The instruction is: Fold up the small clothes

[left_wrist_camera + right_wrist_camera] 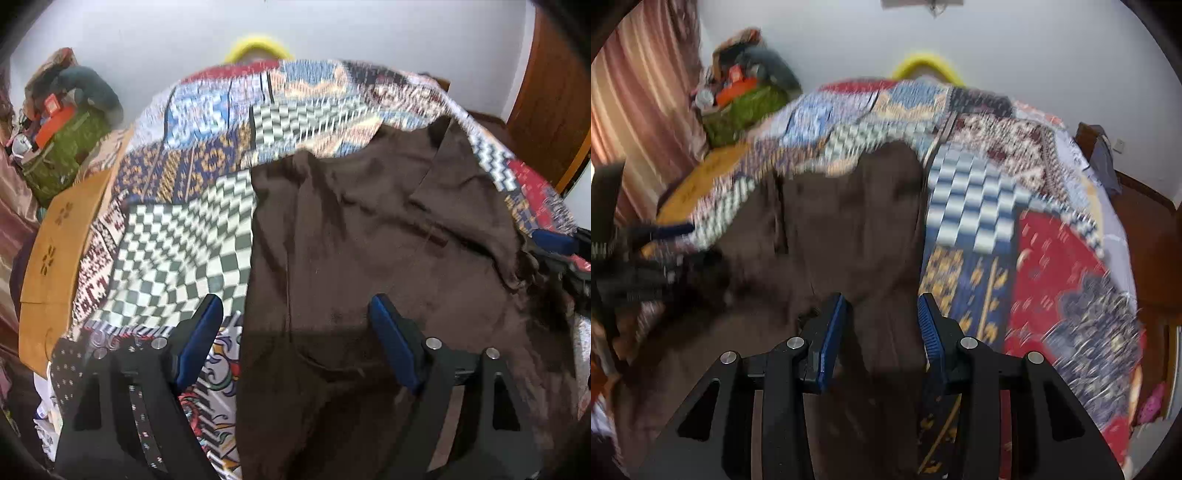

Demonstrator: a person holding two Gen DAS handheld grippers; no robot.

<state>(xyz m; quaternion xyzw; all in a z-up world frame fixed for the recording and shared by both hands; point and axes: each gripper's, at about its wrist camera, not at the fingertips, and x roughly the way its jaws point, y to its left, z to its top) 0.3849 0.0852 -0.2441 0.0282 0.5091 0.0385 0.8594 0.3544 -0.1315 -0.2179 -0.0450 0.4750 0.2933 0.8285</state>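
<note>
I've got both tongs empty over the dark brown cloth garment (369, 236), left gripper (295, 306) spread wide, right gripper (882, 306) part-open, probably lining up an edge; garment lies flat on the patchwork-print bedspread (177, 236).

The garment (369, 240) lies flat on the quilt (177, 236). Seen from the left gripper, the board (62, 236) sticks out left of the quilt. The pile (66, 122) sits behind the board.
</note>
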